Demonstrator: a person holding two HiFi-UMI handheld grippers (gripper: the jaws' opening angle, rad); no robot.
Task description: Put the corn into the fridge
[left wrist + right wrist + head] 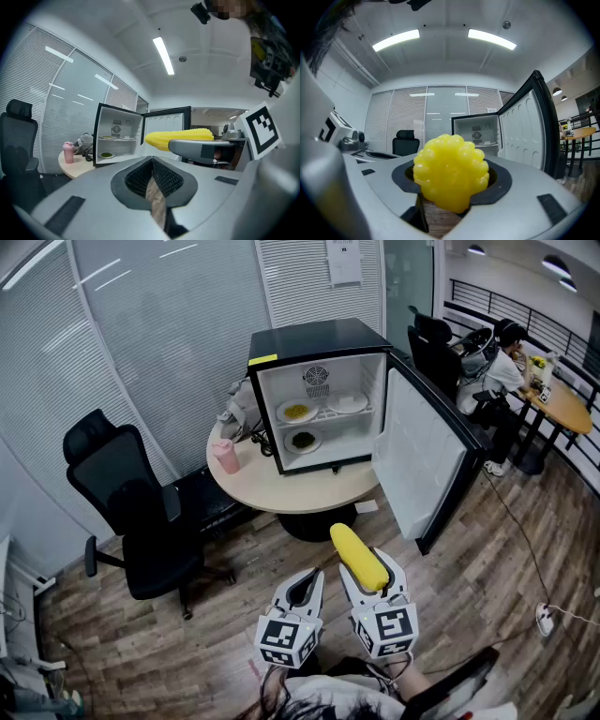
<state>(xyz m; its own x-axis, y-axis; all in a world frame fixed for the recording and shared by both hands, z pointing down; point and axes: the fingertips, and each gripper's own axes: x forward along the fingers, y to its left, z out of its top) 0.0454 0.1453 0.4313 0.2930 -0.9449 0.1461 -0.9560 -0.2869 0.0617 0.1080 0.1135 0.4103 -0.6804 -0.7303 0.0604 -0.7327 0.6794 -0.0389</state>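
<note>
A yellow corn cob (358, 556) sticks forward out of my right gripper (372, 570), whose jaws are shut on it. In the right gripper view the corn (451, 172) fills the space between the pads, end-on. My left gripper (302, 590) hangs beside it, shut and empty; its view shows the pads (151, 180) together and the corn (178, 138) to the right. The small black fridge (319, 395) stands on a round table (291, 486), well ahead of both grippers. Its door (424, 460) is swung wide open to the right. Plates of food (297, 412) sit on its white shelves.
A pink cup (225, 456) and a grey bundle (240, 409) sit on the table left of the fridge. A black office chair (131, 507) stands at the left. A person (502, 371) sits at another table (562, 409) at the far right. Wooden floor lies between me and the fridge.
</note>
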